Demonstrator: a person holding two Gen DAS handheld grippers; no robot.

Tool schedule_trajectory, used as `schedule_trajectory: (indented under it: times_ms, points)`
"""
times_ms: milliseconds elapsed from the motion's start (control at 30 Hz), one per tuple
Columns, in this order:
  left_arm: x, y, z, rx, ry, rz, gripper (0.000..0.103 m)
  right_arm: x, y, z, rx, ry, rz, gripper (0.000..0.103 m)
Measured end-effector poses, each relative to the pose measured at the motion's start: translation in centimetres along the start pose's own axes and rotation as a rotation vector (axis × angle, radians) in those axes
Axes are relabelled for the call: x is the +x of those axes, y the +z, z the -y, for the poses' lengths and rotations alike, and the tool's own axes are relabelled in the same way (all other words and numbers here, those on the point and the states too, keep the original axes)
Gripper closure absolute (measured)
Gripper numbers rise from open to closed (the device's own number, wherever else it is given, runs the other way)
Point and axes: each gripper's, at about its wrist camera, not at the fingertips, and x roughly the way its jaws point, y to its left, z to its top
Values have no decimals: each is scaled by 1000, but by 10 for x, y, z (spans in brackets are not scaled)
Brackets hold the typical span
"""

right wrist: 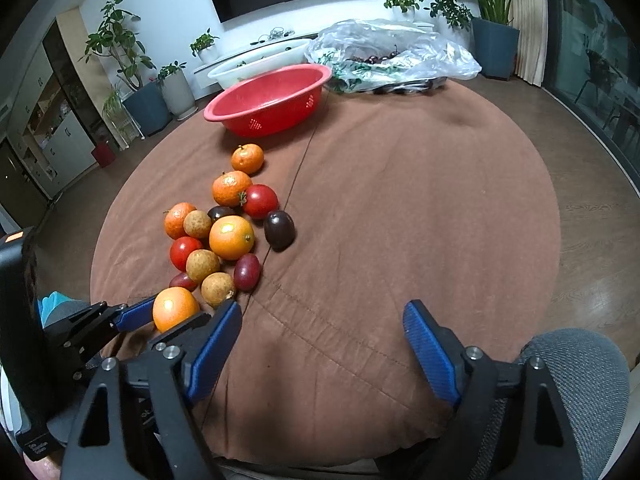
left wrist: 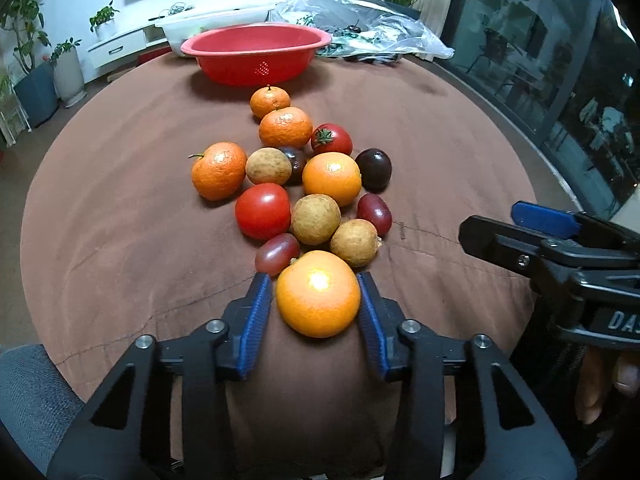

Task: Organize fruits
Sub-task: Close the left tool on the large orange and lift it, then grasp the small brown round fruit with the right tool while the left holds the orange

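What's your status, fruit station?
Left tongs around nearest orange, contact unclear. Right tongs open, empty. Red colander waiting, fruit pile between.

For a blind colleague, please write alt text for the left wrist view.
The left tool brackets a smooth orange on a brown tablecloth, its blue pads beside the fruit. Beyond lie mixed small fruits, then a red basket.

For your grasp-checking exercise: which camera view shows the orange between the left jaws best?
The left wrist view: the orange sits large and central, both sides visible. The right wrist view shows it small, near the left edge, partly hidden.
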Motion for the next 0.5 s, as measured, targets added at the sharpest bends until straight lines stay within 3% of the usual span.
schedule_trajectory:
  times_ms: [200, 500]
  points:
    - [-7, -7, -13, -39, -74, 10, 66, 6, 0, -8, -26, 27, -18, 27]
    - [-16, -16, -43, -86, -73, 36, 67, 30, 1, -37, -44, 163, -90, 41]
